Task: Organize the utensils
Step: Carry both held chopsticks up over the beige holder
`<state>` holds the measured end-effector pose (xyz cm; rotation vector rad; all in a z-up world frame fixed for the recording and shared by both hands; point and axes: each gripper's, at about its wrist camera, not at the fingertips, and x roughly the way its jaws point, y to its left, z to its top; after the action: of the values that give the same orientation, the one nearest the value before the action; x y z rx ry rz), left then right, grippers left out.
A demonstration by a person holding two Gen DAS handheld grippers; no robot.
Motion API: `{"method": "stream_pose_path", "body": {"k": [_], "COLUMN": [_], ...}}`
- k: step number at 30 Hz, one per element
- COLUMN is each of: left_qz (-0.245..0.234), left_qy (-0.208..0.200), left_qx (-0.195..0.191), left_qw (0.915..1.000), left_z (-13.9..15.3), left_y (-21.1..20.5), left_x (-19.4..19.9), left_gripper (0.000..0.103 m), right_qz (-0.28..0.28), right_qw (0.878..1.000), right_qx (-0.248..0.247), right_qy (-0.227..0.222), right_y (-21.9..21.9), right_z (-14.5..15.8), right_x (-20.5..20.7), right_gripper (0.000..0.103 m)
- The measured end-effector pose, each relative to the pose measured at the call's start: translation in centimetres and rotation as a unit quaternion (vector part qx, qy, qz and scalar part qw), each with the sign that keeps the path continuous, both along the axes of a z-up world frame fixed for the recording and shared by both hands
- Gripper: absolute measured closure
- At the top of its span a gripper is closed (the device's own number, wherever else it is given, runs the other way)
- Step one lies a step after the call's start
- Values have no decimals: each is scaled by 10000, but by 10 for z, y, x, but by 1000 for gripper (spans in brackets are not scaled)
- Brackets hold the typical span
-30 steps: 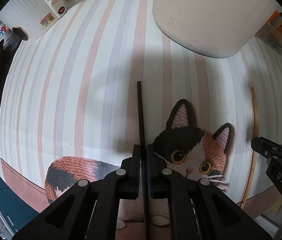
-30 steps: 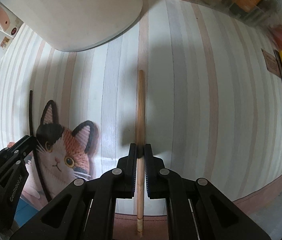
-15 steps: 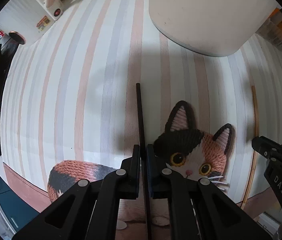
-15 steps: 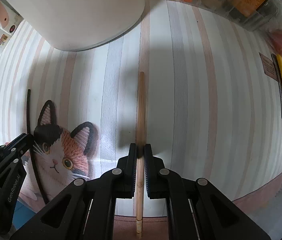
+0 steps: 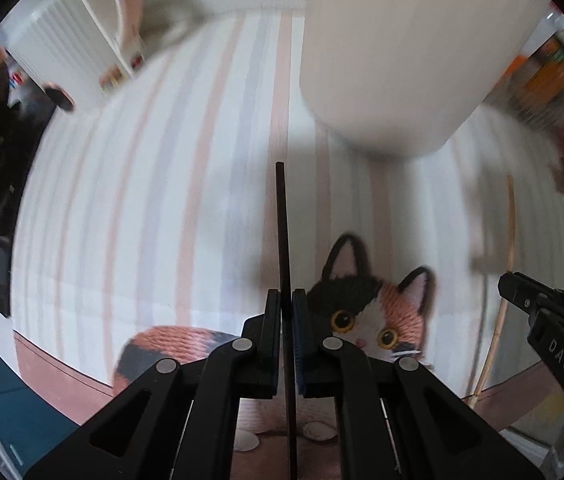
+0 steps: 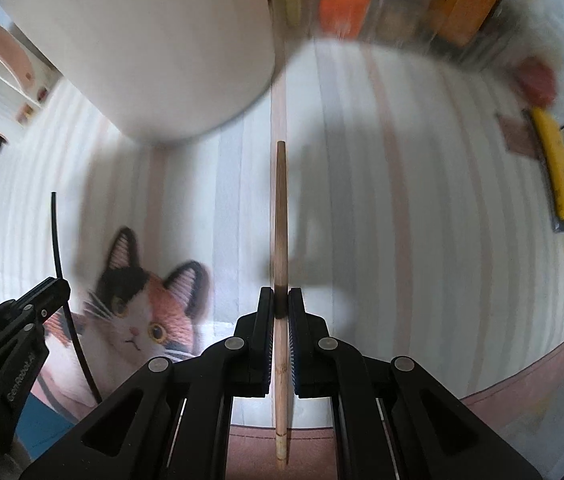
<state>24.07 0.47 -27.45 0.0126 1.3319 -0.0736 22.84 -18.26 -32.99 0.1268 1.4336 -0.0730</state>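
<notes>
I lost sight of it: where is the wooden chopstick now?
In the right wrist view, the wooden chopstick is clamped in the right gripper.

I see both grippers in matte black plastic. My left gripper (image 5: 287, 308) has two flat fingers on angled linkage arms pinned by round silver screws (image 5: 242, 345), with blue pads (image 5: 299, 344) lining the inner faces. My right gripper (image 6: 281, 306) matches it; white lettering (image 6: 20, 376) runs along the left one's side.

Both the left claw (image 5: 286, 304) and right claw (image 6: 281, 302) point downward, clamped tight.
</notes>
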Motion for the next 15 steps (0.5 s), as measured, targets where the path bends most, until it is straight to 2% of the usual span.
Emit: {"method": "stream_pose_path", "body": {"k": [3, 15], "left_qz": [52, 195], "left_qy": [-273, -1027], "left_qx": [-177, -201], "left_qw": [9995, 9943], "left_z": [20, 68], "left_y": [7, 20], "left_x": [-3, -5], "left_gripper": [100, 100], "right_qz": [-18, -91], "right_qw": [9994, 9917], "right_qx": [-4, 123], "right_qy": [-340, -1279], "right_y": [-4, -10], "right_z": [24, 83], "right_x": [-6, -8], "right_gripper": [96, 96]}}
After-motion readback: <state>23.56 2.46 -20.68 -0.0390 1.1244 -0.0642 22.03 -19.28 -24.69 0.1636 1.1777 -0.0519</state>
